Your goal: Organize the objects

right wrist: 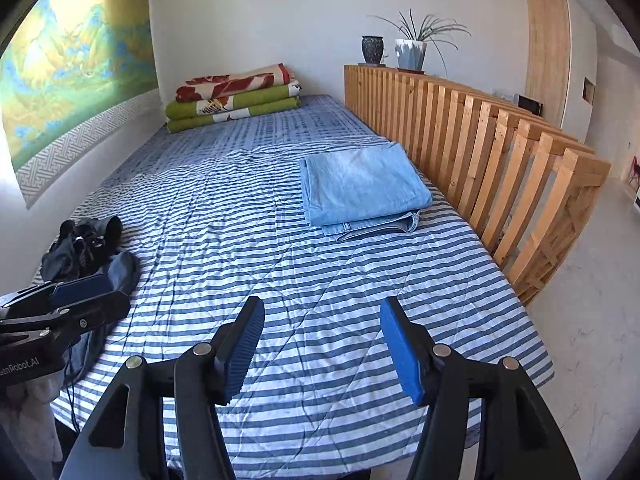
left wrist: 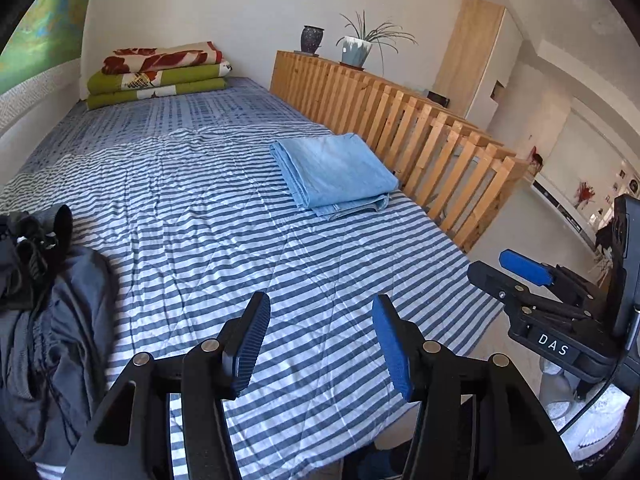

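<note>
On the striped bed (right wrist: 280, 264), toward two o'clock from the right gripper (right wrist: 322, 350), a folded light-blue cloth (right wrist: 360, 188) lay atop folded jeans (right wrist: 380, 226) near the wooden railing (right wrist: 500, 152). Both grippers hung above the near end with jaws released and nothing between them; the left gripper (left wrist: 320, 346) likewise empty. At nine o'clock, dark crumpled clothes (left wrist: 52, 304) were heaped. Folded blankets (right wrist: 236, 96) sat at twelve o'clock.

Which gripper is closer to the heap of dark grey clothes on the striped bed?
Left. The left gripper hangs open right beside the heap of dark grey clothes; the right gripper, also open, sits farther toward the wooden slatted railing.
</note>
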